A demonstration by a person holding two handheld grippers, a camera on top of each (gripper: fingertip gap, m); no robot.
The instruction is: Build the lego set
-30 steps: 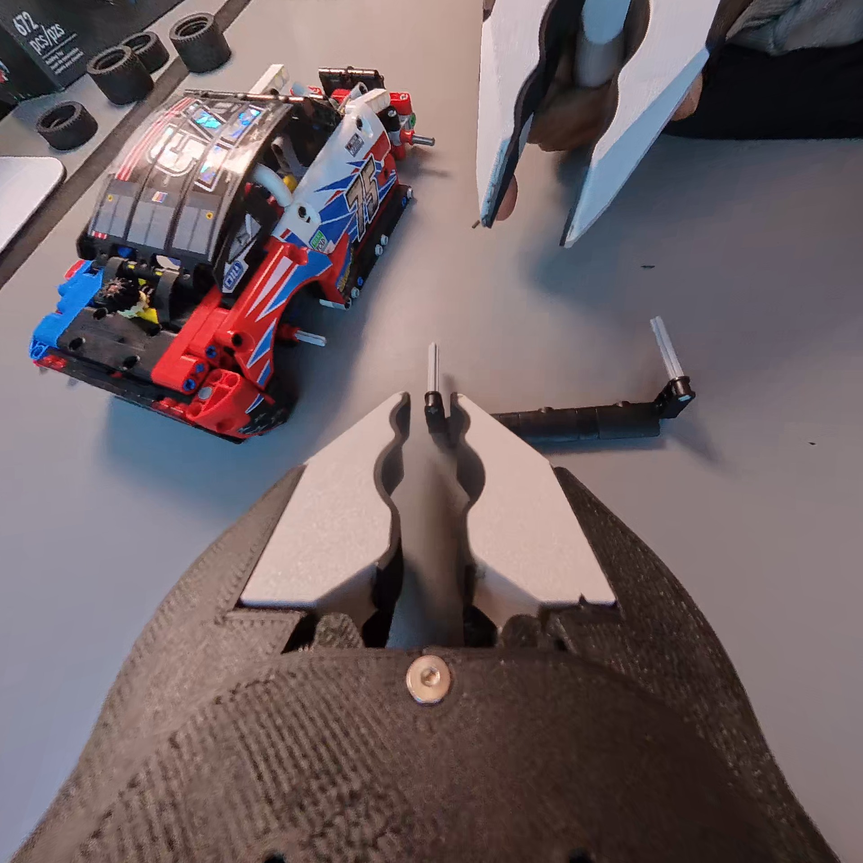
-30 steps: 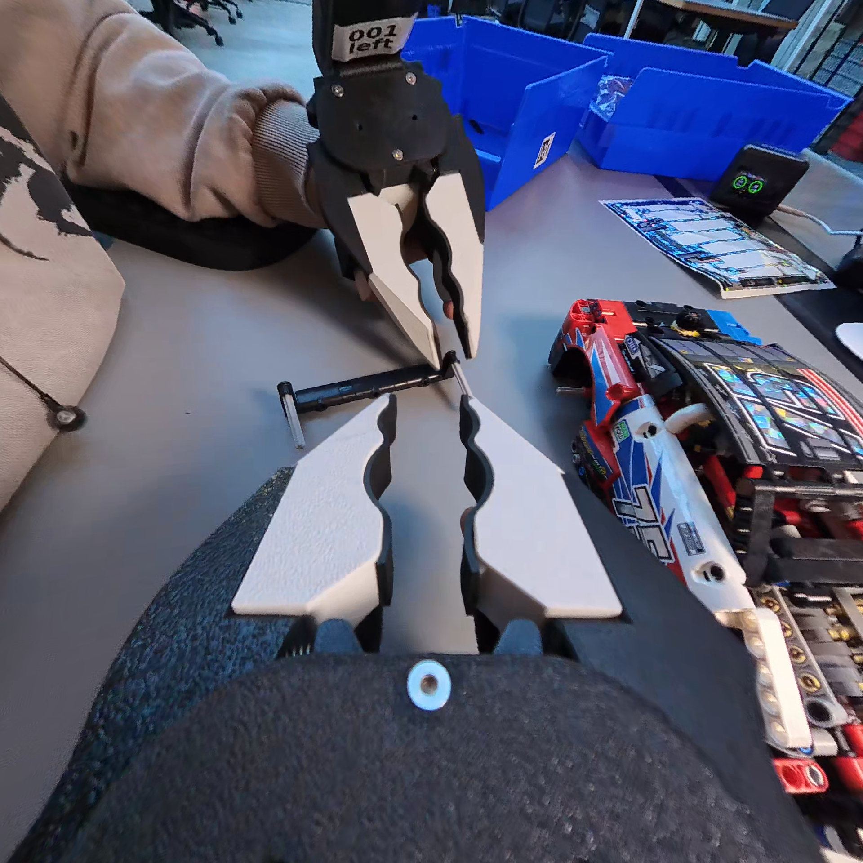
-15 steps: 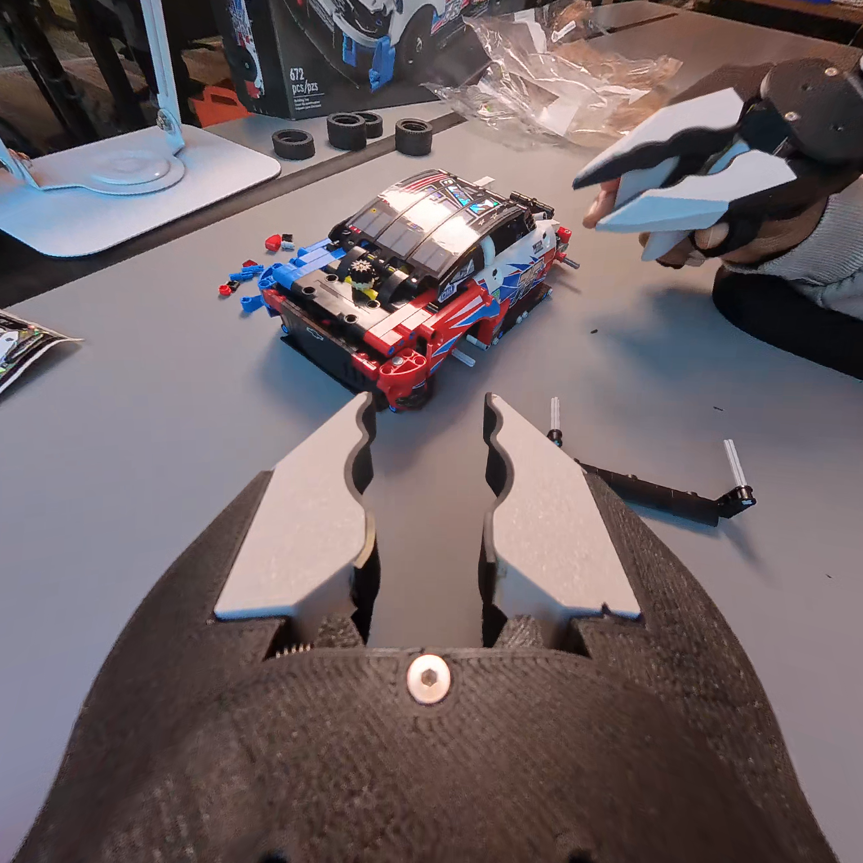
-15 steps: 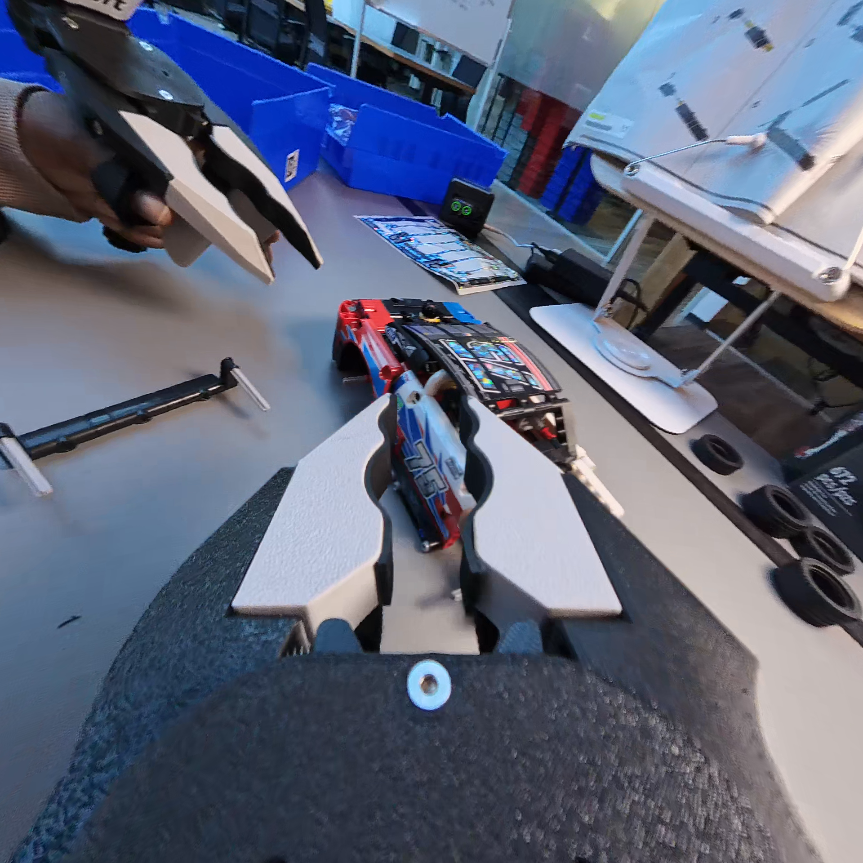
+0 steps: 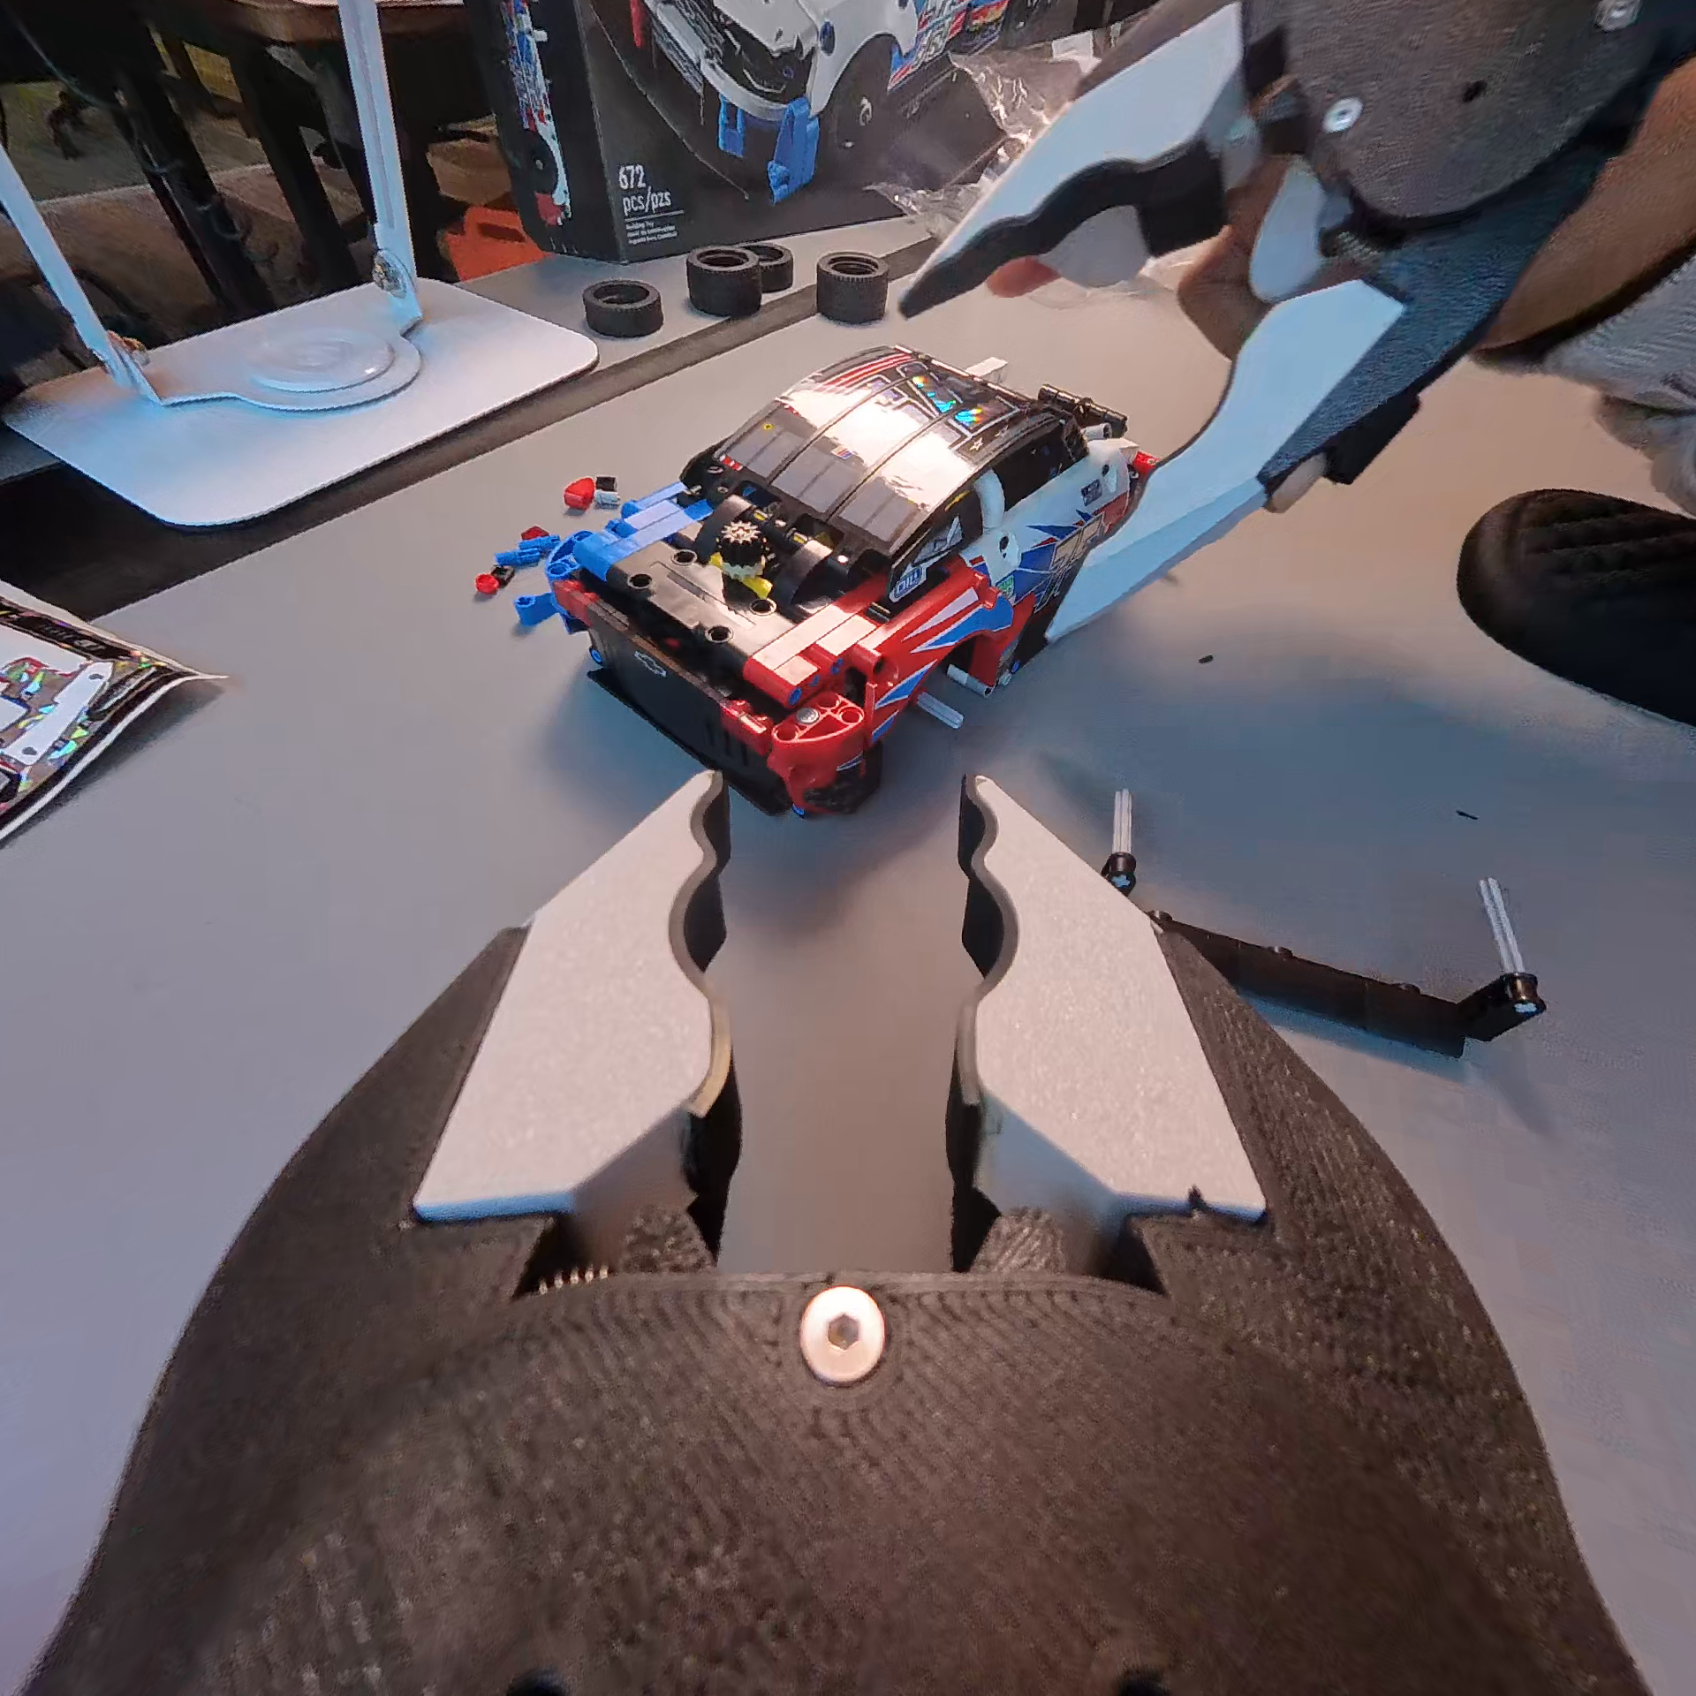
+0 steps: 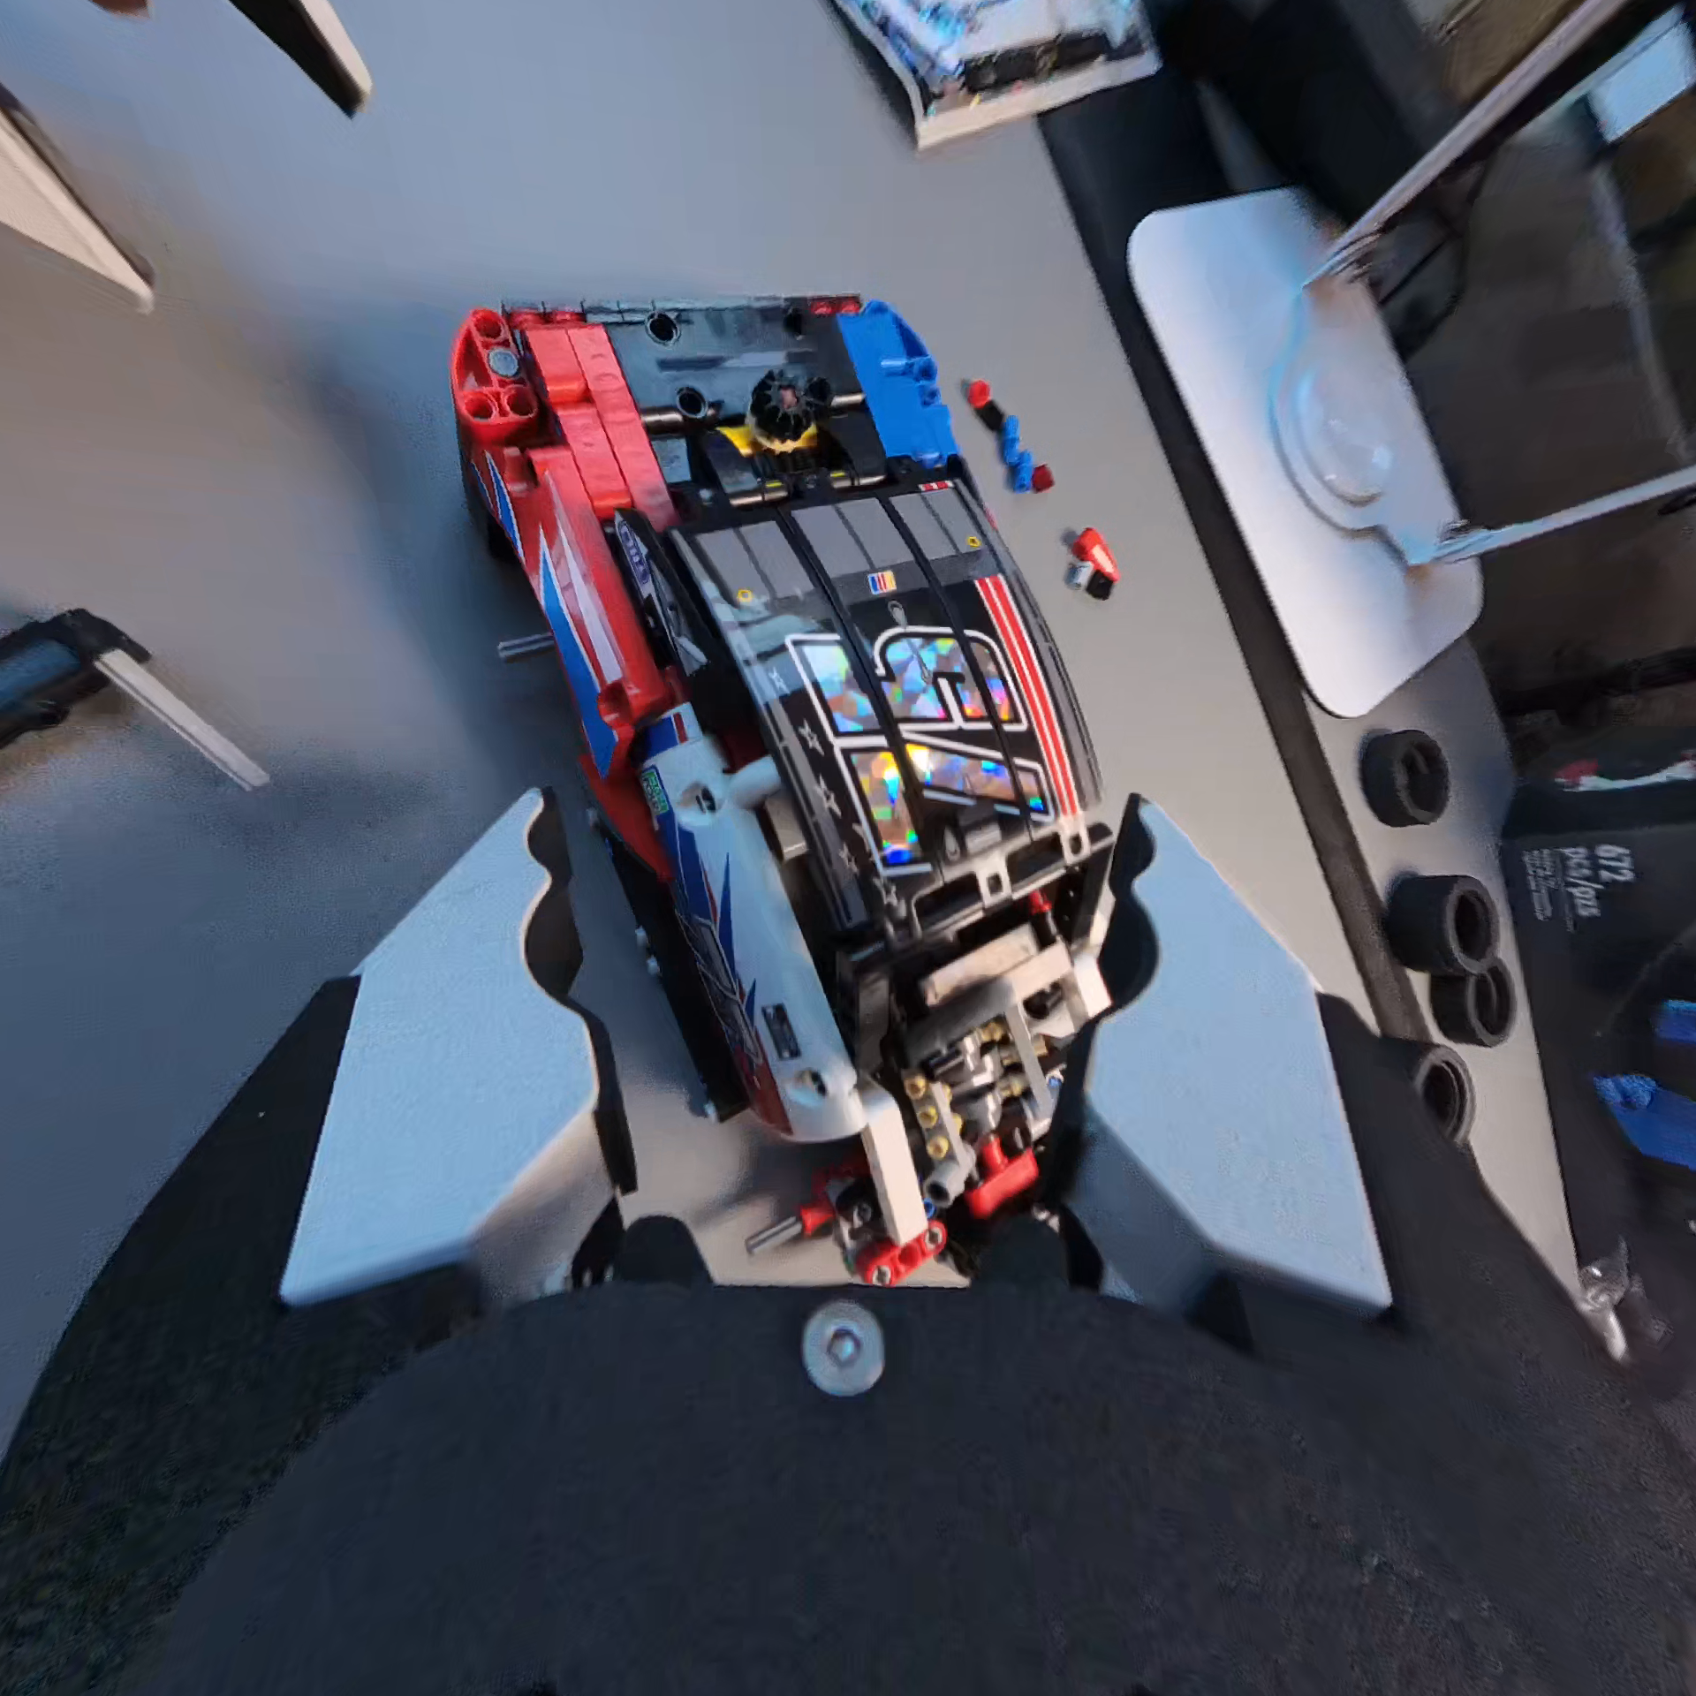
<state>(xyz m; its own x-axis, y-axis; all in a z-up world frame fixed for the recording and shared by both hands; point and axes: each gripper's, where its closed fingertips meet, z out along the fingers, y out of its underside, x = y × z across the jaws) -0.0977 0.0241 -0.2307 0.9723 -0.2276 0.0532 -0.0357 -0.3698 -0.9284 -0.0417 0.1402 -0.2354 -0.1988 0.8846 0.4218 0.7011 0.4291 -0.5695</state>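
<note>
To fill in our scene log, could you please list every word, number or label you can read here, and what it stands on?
I do not copy out writing, but these things bear it:
Box: white print on black, legible.
Car roof: large holographic number, legible.
Car side: a number, partly hidden; the small stickers are too small to read.
Sheet: print too blurred to read.

— What sort of place is this?
— A workshop or lab bench, by the look of it: a plain grey worktop [image 5: 275, 826] with a white stand base [image 5: 303, 395] on it.
— Anything else?
— A boxed kit [image 5: 734, 119], loose tyres [image 5: 725, 284], a sticker sheet [image 5: 64, 697] and dark furniture legs behind.
</note>
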